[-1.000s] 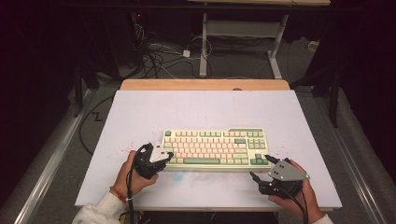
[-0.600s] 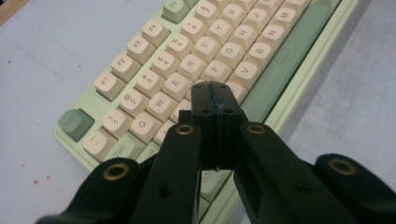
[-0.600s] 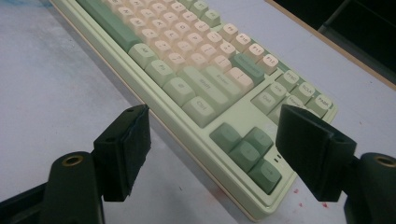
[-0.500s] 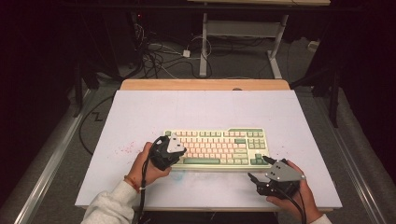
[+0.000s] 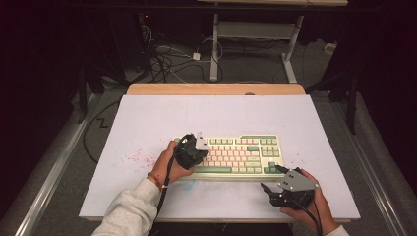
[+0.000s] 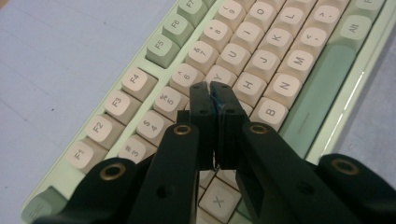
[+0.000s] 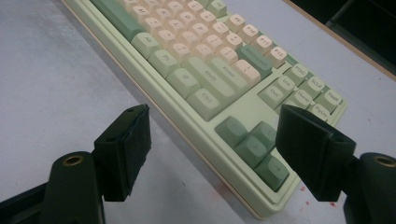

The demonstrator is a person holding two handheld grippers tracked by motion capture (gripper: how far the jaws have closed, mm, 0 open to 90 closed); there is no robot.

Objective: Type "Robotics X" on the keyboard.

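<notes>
High view has the keyboard sitting a bit toward the near side of the white bench, long edge parallel to the person's side, so both hands can get at it. The left gripper is over the left-middle key rows with its jaws pressed together and nothing between them. My guess is that's on purpose: closed tips make one narrow point, good for poking a single key. In the left gripper view those tips hang right by the Y key, just above the caps, though I can't tell if they actually touch.

The right gripper is parked on the bench just off the keyboard's near right corner, jaws spread wide, holding nothing. The right gripper view looks past them at the arrow keys. It looks like it's simply waiting out of the way.

No containers anywhere; some red specks dot the bench left of the keyboard.
</notes>
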